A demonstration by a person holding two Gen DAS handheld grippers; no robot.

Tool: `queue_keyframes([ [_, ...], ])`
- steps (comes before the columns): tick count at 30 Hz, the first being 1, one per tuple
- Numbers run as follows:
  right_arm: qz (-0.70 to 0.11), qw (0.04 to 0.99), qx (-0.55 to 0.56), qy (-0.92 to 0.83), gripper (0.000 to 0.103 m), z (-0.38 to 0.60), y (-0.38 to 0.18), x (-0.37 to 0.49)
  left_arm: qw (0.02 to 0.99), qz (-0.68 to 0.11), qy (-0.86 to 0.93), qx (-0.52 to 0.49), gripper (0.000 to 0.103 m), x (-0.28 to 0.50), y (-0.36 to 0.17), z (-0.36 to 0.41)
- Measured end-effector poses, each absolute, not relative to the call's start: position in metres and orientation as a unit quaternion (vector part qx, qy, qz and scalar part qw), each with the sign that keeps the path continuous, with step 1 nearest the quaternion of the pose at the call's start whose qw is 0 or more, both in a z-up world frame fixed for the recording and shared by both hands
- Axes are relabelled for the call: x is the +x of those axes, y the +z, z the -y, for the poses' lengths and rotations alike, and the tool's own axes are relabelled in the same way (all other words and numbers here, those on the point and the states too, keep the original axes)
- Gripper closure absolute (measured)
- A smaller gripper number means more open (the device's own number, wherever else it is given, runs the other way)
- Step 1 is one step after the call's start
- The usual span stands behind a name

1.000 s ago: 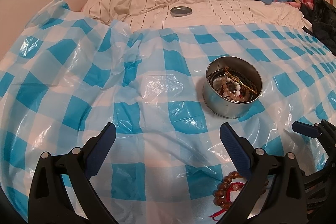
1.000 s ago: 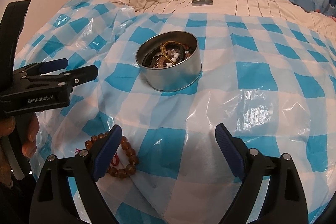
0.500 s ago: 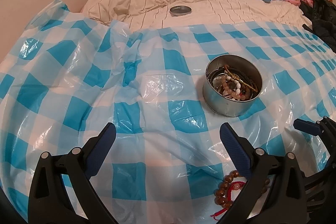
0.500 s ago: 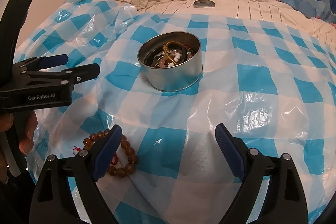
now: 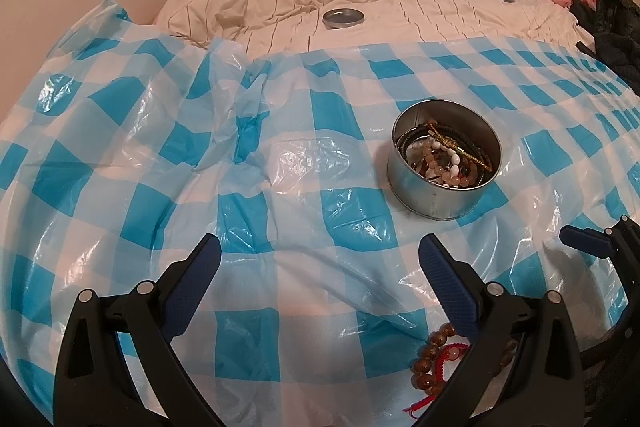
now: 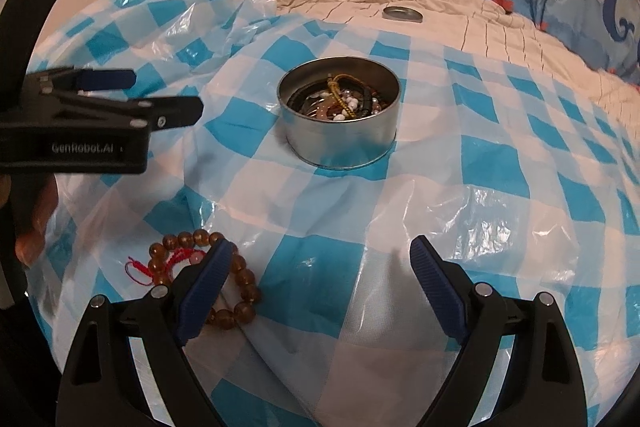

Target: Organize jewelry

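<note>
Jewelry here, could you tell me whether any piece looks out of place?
Yes: a brown bead bracelet with red cord lies loose on the checked sheet, apart from the tin holding the other pieces. The tin's lid sits far back.

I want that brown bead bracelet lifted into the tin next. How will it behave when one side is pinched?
The brown bead bracelet is a strung loop lying loosely curved, so it will probably droop and swing, not stay round. Its glossy round beads may slip from the pads. The red cord tangled with it will likely trail along.
</note>
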State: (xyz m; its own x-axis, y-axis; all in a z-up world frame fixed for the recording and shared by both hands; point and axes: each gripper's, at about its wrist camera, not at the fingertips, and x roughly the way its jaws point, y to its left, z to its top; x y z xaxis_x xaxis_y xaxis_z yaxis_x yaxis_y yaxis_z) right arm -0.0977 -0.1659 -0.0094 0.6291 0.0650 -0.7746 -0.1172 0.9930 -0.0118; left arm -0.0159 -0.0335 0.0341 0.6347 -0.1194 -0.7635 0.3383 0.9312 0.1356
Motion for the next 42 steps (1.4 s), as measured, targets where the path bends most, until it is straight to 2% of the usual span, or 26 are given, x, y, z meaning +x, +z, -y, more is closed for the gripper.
queue_keyframes([
  [6,-0.438,0.893,-0.102,0.028,0.016,0.158,-0.019,-0.098,0.894,-0.408,-0.128,0.137,0.008,-0.016,0.034,0.034],
  [15,-0.424,0.897,-0.107,0.067,0.016,0.147,-0.015,-0.101,0.893,-0.409,-0.128,0.140,0.008,-0.015,0.033,0.033],
  [22,-0.426,0.889,-0.170,0.017,0.015,0.144,-0.023,-0.098,0.892,-0.409,-0.128,0.144,0.008,-0.015,0.032,0.032],
  [26,-0.421,0.895,-0.145,-0.021,0.014,0.163,-0.018,-0.092,0.892,-0.410,-0.127,0.142,0.008,-0.015,0.032,0.031],
  [30,-0.429,0.889,-0.159,0.024,0.015,0.148,-0.024,-0.094,0.892,-0.410,-0.127,0.143,0.008,-0.015,0.033,0.032],
  [32,-0.432,0.885,-0.170,0.038,0.024,0.141,-0.028,-0.096,0.891,-0.410,-0.128,0.145,0.008,-0.016,0.032,0.033],
  [33,-0.437,0.883,-0.164,0.050,0.036,0.140,-0.029,-0.095,0.891,-0.410,-0.128,0.147,0.008,-0.016,0.032,0.033],
  [34,-0.446,0.880,-0.148,0.064,0.054,0.142,-0.029,-0.094,0.891,-0.410,-0.128,0.147,0.008,-0.016,0.032,0.033],
  [36,-0.450,0.879,-0.147,0.060,0.068,0.144,-0.030,-0.094,0.891,-0.410,-0.128,0.147,0.008,-0.016,0.032,0.033],
  [37,-0.458,0.876,-0.130,0.073,0.084,0.146,-0.031,-0.093,0.891,-0.410,-0.128,0.146,0.008,-0.016,0.032,0.033],
  [39,-0.468,0.877,-0.066,0.088,0.091,0.160,-0.028,-0.089,0.891,-0.410,-0.128,0.146,0.008,-0.016,0.032,0.033],
  [42,-0.470,0.877,0.021,0.102,0.091,0.180,-0.022,-0.085,0.891,-0.412,-0.130,0.141,0.008,-0.015,0.033,0.031],
])
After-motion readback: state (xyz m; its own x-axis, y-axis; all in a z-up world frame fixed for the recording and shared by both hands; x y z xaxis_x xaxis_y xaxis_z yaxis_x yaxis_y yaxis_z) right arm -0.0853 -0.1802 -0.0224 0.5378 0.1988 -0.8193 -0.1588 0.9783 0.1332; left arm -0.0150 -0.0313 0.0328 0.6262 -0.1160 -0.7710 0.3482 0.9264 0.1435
